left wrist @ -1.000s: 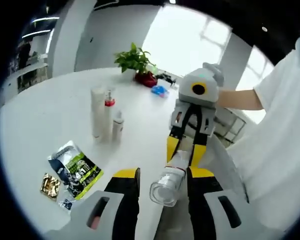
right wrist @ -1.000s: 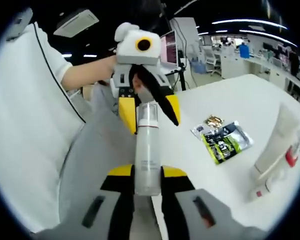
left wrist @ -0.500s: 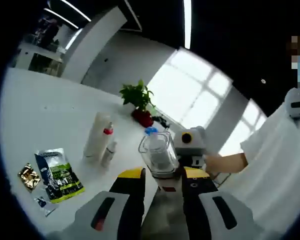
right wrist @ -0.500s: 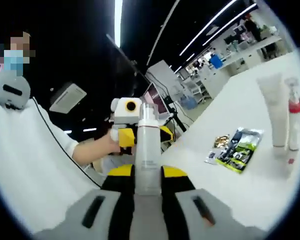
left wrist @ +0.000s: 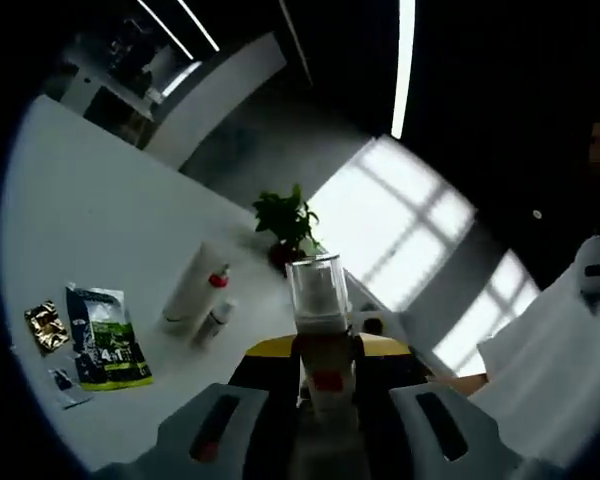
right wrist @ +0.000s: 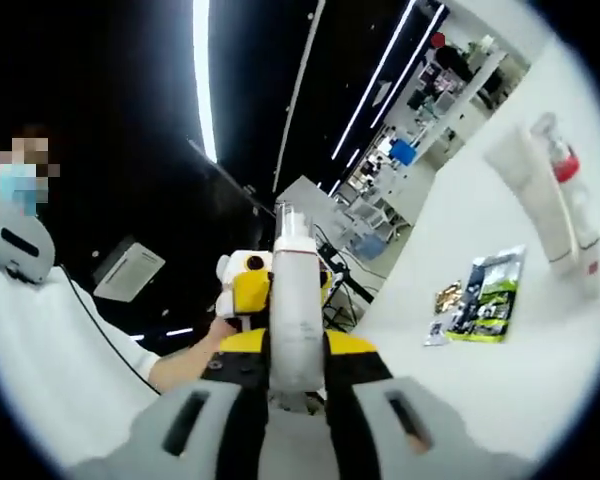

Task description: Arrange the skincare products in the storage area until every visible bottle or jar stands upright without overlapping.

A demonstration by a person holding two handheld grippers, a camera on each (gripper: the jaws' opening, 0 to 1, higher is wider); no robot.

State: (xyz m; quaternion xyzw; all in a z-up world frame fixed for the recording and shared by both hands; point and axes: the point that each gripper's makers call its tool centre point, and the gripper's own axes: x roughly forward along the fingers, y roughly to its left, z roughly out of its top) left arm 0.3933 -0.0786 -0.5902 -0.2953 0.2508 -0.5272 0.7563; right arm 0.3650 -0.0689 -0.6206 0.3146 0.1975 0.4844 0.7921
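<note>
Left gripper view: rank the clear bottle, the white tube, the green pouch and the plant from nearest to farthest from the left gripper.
1. Clear bottle: between the jaws of the left gripper.
2. Green pouch and white tube: both on the table to the left, too close to call.
3. Plant: at the table's far edge, by the window.

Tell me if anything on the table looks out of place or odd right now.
Next to the upright white tube and red-collared bottle, a green sachet, a gold packet and a small packet lie flat on the white table. Nothing looks spilled or damaged.
</note>
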